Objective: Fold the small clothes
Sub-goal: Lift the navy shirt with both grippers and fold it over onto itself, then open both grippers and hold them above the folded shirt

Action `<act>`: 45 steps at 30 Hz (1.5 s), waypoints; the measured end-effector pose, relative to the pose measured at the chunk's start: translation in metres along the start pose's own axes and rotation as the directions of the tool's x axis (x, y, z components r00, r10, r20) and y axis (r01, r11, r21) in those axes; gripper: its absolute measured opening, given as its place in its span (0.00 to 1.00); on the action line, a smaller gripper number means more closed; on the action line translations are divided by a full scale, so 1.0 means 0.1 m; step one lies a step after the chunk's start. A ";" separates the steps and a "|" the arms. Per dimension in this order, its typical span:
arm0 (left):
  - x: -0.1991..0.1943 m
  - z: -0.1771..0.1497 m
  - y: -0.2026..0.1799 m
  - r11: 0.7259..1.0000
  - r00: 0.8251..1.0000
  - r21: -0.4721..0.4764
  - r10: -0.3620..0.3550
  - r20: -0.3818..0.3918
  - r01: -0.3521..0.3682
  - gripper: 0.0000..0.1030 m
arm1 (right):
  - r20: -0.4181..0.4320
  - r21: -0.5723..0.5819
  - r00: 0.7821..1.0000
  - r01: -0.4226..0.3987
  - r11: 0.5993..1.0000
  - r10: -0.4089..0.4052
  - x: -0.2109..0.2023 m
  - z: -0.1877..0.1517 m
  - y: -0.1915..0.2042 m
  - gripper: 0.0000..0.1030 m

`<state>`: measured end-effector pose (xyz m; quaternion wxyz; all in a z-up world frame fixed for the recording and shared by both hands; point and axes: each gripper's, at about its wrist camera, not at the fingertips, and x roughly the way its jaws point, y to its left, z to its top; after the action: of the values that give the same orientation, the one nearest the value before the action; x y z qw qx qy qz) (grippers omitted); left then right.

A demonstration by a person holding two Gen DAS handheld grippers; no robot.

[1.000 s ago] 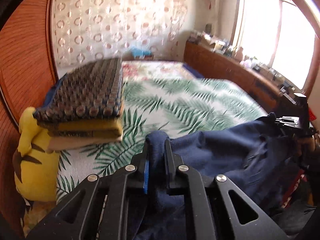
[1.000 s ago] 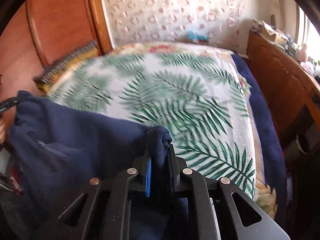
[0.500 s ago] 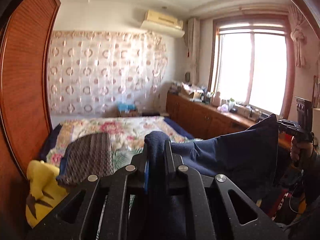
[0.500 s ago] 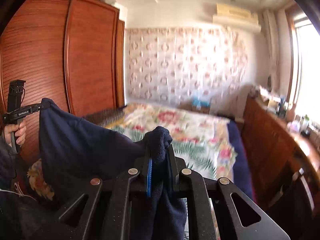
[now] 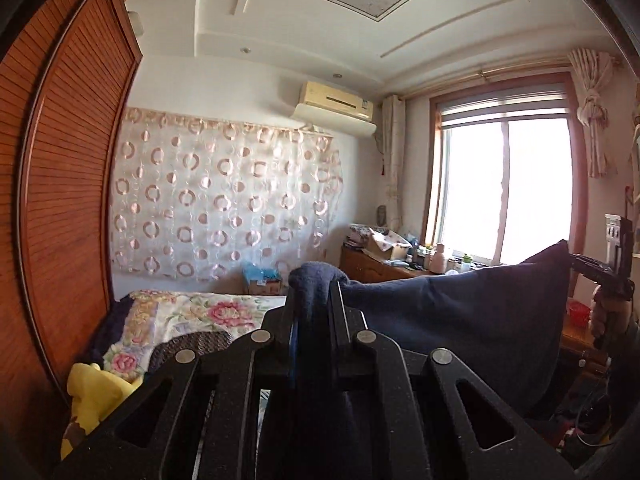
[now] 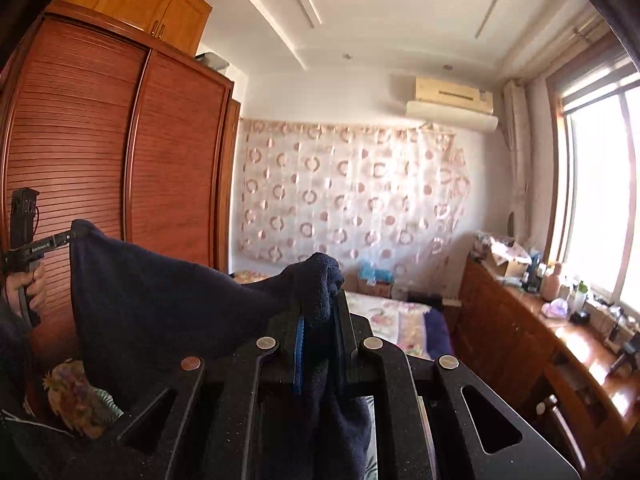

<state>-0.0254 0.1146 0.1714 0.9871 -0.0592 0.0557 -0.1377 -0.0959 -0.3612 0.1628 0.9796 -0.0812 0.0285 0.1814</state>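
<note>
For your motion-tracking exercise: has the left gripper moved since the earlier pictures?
Yes. The left gripper, shut on the navy garment, has risen: the bed that filled its view now sits low, with the ceiling showing.

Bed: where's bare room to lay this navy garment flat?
The floral bedspread looks bare between the wardrobe side and the sideboard. The near corner is crowded: patterned folded stack, yellow plush. The navy garment hides the rest.

The garment (image 5: 460, 312) is stretched between the left tool (image 5: 314, 304) and the right tool (image 5: 576, 264) at 3 o'clock, above the bed (image 5: 192, 312); folded clothes (image 5: 192, 344) lie on the bed at 10 o'clock.
</note>
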 end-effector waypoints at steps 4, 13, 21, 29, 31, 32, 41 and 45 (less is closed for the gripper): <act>0.36 0.03 0.04 0.999 0.999 0.024 0.033 -0.027 -0.032 0.12 | -0.012 0.002 1.000 0.003 1.000 -0.003 0.16 -0.04 -0.02 0.11; 2.03 -0.73 0.33 0.994 0.961 0.047 0.110 -0.253 -0.101 0.12 | -0.237 0.019 0.971 0.037 0.999 -0.032 1.60 -0.56 -0.30 0.11; 3.28 -1.57 0.59 0.987 0.869 0.098 0.157 -0.469 -0.126 0.24 | -0.473 0.042 0.878 0.104 0.994 -0.072 3.20 -1.32 -0.43 0.22; 2.91 -1.66 0.40 0.994 0.862 0.086 0.098 -0.497 -0.063 0.77 | -0.539 0.069 0.839 0.141 0.988 -0.082 3.54 -1.44 -0.36 0.48; 2.74 -1.71 0.35 0.995 0.859 0.079 0.092 -0.504 -0.060 0.77 | -0.535 0.071 0.841 0.142 0.987 -0.082 3.43 -1.42 -0.29 0.48; 2.64 -1.74 0.32 0.995 0.858 0.076 0.098 -0.505 -0.069 0.77 | -0.534 0.074 0.842 0.141 0.987 -0.080 3.31 -1.45 -0.34 0.48; 2.18 -2.13 0.26 0.997 0.817 0.043 0.077 -0.572 -0.064 0.77 | -0.575 0.143 0.817 0.142 0.979 -0.034 2.80 -2.07 -0.46 0.49; 2.10 -2.31 0.26 0.995 0.776 0.050 0.101 -0.623 -0.089 0.77 | -0.622 0.169 0.783 0.152 0.974 -0.014 2.71 -2.27 -0.47 0.48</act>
<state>0.1530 0.0573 -0.0792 0.9192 0.0015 0.3810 -0.1000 0.1673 -0.3480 -0.0773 0.9264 -0.0332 0.3623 0.0973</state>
